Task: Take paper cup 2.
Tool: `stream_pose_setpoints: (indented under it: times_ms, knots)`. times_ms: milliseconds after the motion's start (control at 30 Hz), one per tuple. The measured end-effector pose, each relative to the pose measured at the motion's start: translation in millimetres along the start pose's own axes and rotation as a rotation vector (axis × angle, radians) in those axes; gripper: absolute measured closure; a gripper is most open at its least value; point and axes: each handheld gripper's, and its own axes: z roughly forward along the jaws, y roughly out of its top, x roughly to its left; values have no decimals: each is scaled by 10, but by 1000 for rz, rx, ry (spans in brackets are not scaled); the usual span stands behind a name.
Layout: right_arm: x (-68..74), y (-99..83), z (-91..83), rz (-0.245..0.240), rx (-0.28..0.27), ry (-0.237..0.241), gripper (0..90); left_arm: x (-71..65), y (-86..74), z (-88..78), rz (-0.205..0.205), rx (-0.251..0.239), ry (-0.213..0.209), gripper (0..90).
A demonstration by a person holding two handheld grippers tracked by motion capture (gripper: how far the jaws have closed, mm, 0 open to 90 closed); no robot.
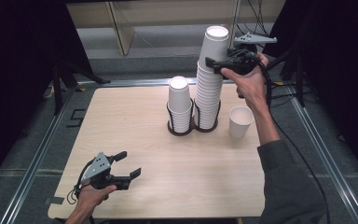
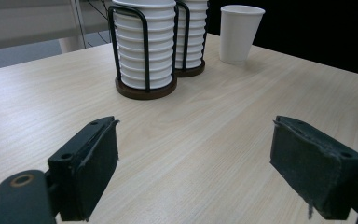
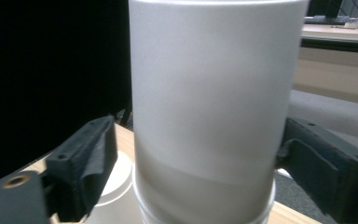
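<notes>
Right claw [image 1: 216, 63] up high at 1 o'clock over the table, with a jaw on each side of the top cup [image 1: 216, 42]. Looks like one pad right at the cup wall and a thin dark gap at the other pad, seen in the right gripper view. Cannot tell if squeezing or just close. Left claw [image 1: 128, 164] low at 7 o'clock, wide apart, nothing in it, resting near the table edge.

Now big to small. Wooden table [image 1: 135, 126] first, pale and mostly bare. Next, tall stack [image 1: 209, 93] of white cups, standing at 1 o'clock from the table middle, very high, with its foot in a black wire holder [image 1: 206, 127]. Just beside it, at its 9 o'clock, short stack [image 1: 180, 100] in a wire holder of its own. Then one lone cup [image 1: 240, 121], mouth up, near the tall stack at its 4 o'clock, on the bare wood. Smallest: the top cup itself, up at the peak of the tall stack, between the jaws.

Could go wrong like this:
- Might tip the whole tall stack with a sideways pull, since so tall and thin.
- Might lift two or three cups at once if stuck tight together.
- Might squash the soft paper wall with too hard a squeeze.
- Might knock the lone cup over with the arm on the way down.
</notes>
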Motion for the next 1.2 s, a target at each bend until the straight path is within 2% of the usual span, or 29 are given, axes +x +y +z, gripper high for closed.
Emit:
stream_pose_setpoints:
  times_ms: [33, 67, 133, 333, 433, 533, 567, 733, 767, 800, 933, 1100, 1167, 1200]
  knots:
    - [0, -2, 18, 11, 9, -2, 108, 0, -1, 3, 4, -9, -7, 147]
    - [-10, -4, 47, 10, 12, -5, 113, -7, 4, -12, 4, 6, 0, 147]
    - [-30, -4, 79, 18, 9, -3, 112, -7, 0, 4, -1, -20, -11, 147]
    - [-74, 13, 192, 60, 4, 15, 119, -3, 3, 1, 1, -18, -12, 147]
    - [-64, 28, 231, 43, 10, 6, 103, -2, 2, 2, 0, -18, -12, 147]
    - [-47, 48, 254, 57, 17, 4, 109, -6, 3, 2, 0, -19, -12, 147]
    - [-55, 55, 260, 44, 13, 5, 125, -6, 4, 0, 1, -16, -12, 147]
    - [-60, 87, 253, 27, 5, 0, 149, -5, 12, -20, 3, 3, -1, 147]
    - [-52, 94, 242, 39, 5, 2, 152, -4, 12, -19, 4, 3, -1, 147]
    - [-50, 103, 233, 40, -4, 0, 154, 0, 4, -1, 2, -18, -12, 147]
    - [-50, 142, 196, 31, -32, -4, 158, -5, 3, 2, 0, -18, -14, 147]
    - [-32, 259, 126, 44, -61, -11, 160, -3, 2, 1, 1, -17, -13, 147]
    - [-9, 338, 93, 24, -76, -17, 161, -6, 2, 2, 0, -18, -13, 147]
    - [4, 364, 82, 29, -79, -19, 161, -7, 2, 2, 1, -17, -14, 147]
